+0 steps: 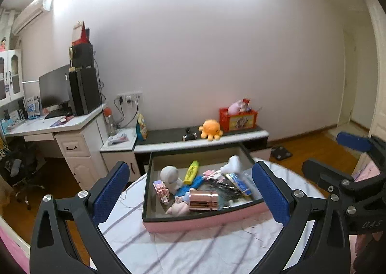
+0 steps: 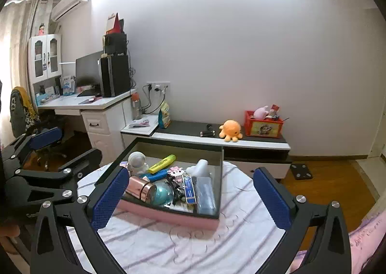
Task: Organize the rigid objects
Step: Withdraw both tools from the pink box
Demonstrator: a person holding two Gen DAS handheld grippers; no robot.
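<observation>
Presently the pink tray (image 1: 205, 222) sits on the striped cloth (image 1: 193, 250) of the round table, crowded with small rigid items: a rose-gold canister (image 1: 203, 201), a yellow highlighter (image 1: 191, 172), a white figurine (image 1: 170, 175). The canister looks smooth and likely slippery; gripping across its body seems soundest. The highlighter appears light and stiff. Left gripper (image 1: 190, 192) and right gripper (image 2: 191, 198) both stand wide, holding nothing.

One pink tray (image 1: 205, 222), one yellow highlighter (image 1: 191, 172), two tongs (image 1: 190, 192)
</observation>
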